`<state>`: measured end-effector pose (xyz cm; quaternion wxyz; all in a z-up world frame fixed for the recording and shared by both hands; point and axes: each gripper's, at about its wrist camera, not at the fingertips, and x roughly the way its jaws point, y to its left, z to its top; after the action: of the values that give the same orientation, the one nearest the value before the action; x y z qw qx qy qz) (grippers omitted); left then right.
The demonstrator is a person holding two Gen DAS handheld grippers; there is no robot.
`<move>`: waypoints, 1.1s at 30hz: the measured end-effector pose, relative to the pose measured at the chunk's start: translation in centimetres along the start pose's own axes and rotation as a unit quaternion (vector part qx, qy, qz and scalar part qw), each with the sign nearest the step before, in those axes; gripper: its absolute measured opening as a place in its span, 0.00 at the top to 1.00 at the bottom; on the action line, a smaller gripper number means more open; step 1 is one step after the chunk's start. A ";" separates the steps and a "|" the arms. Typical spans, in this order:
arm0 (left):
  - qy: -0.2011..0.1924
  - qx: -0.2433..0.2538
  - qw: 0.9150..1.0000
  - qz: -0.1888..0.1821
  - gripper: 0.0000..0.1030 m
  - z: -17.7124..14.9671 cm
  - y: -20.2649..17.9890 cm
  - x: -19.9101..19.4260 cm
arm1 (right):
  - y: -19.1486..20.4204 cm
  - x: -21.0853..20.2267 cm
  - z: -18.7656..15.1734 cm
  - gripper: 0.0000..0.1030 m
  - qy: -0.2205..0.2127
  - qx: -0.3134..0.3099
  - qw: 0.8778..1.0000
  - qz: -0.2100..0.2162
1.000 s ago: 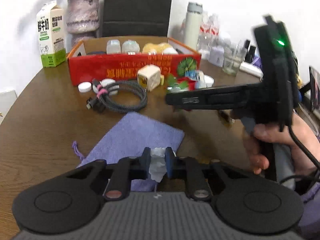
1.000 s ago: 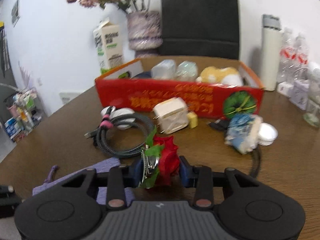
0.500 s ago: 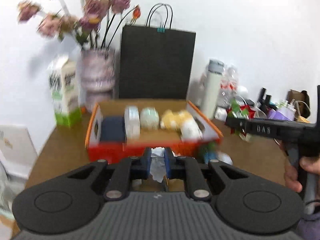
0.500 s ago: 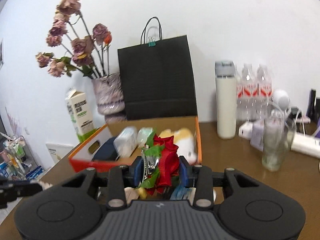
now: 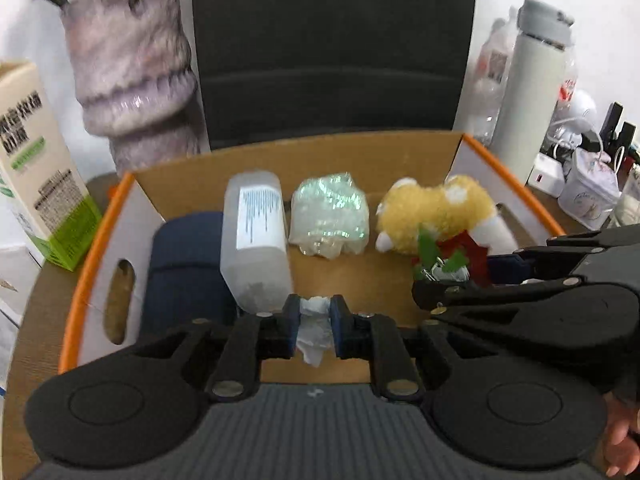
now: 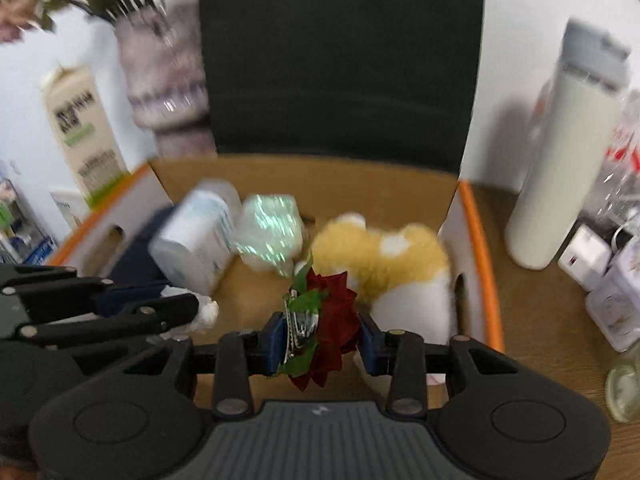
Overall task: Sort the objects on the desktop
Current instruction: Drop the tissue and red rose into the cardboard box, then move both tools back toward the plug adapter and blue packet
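My left gripper [image 5: 315, 322] is shut on a crumpled white tissue [image 5: 314, 334] and hovers over the front of the open orange-rimmed cardboard box [image 5: 96, 240]. My right gripper [image 6: 319, 334] is shut on a red rose hair clip [image 6: 328, 320] and hovers over the same box [image 6: 476, 232], to the right of the left gripper. The rose clip also shows in the left wrist view [image 5: 452, 254]. Inside the box lie a navy pouch [image 5: 184, 264], a clear bottle [image 5: 256, 240], a shiny wrapped packet [image 5: 330, 218] and a yellow plush toy [image 5: 436, 212].
Behind the box stand a black paper bag [image 5: 332, 48], a mauve vase [image 5: 132, 68] and a milk carton [image 5: 36, 168] on the left. A white thermos [image 5: 532, 92], water bottles and small white items [image 6: 588, 256] stand on the brown table to the right.
Both grippers have risen from the table and moved forward over the box, each keeping its load. The box now fills both views from above.
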<state>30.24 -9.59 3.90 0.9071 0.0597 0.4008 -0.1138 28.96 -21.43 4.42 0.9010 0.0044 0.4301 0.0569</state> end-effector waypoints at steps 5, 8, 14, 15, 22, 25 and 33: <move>-0.018 -0.013 1.000 0.015 0.54 0.0 1.2 -2.3 | -0.4 -1.8 -0.6 0.53 -0.024 0.020 0.999 0.008; -0.055 -0.015 0.998 0.008 0.44 -0.6 1.5 -6.4 | -0.8 -5.4 -1.4 0.27 -0.071 0.025 0.997 -0.010; -0.119 0.006 0.992 0.032 0.21 -4.1 0.8 -13.4 | -0.3 -12.3 -4.8 0.17 -0.136 0.033 0.990 -0.006; -0.129 0.012 0.991 0.033 0.17 -5.0 0.7 -14.3 | -0.1 -13.2 -5.7 0.17 -0.146 0.033 0.989 -0.004; -0.153 0.054 0.986 0.042 0.03 -12.6 -0.2 -19.0 | 2.1 -16.8 -14.2 0.10 -0.161 0.010 0.987 -0.021; -0.149 0.050 0.987 0.032 0.01 -16.1 -0.4 -20.1 | 2.4 -16.6 -17.7 0.10 -0.146 0.008 0.988 -0.053; -0.139 0.044 0.989 -0.013 0.00 -22.4 -1.4 -21.1 | 2.5 -17.4 -22.7 0.10 -0.127 0.045 0.991 -0.010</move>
<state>0.11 -3.17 4.51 0.9490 0.0775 0.2661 -0.1503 0.22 -21.71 3.72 0.9476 0.0479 0.3145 0.0275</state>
